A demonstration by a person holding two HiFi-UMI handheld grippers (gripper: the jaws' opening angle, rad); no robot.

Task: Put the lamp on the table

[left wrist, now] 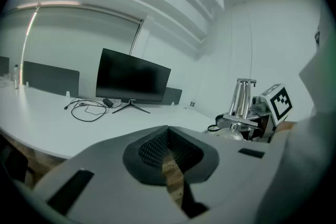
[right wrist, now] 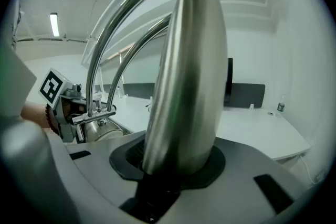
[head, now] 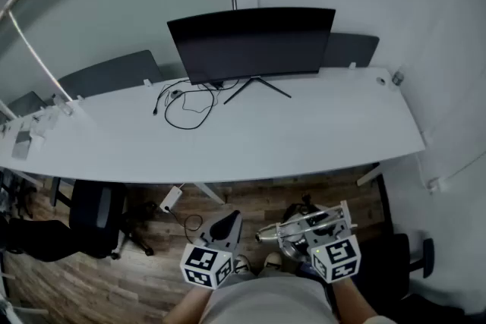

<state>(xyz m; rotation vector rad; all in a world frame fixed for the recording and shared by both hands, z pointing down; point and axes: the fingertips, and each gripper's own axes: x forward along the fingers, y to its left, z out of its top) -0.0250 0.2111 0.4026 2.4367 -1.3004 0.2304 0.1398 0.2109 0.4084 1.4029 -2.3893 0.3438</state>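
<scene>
The lamp is a chrome piece with curved twin tubes and a rounded metal body, held low in front of the person, short of the table's near edge. My right gripper is shut on it. In the right gripper view the lamp's shiny body fills the middle, pinched between the dark pads. My left gripper hangs beside it on the left, shut and with nothing in it. From the left gripper view the lamp stands off to the right. The long white table stretches ahead.
A black monitor stands at the back of the table, with loose black cables to its left. A small bottle sits at the far right corner. Under the table are a black office chair and a white power strip on the wooden floor.
</scene>
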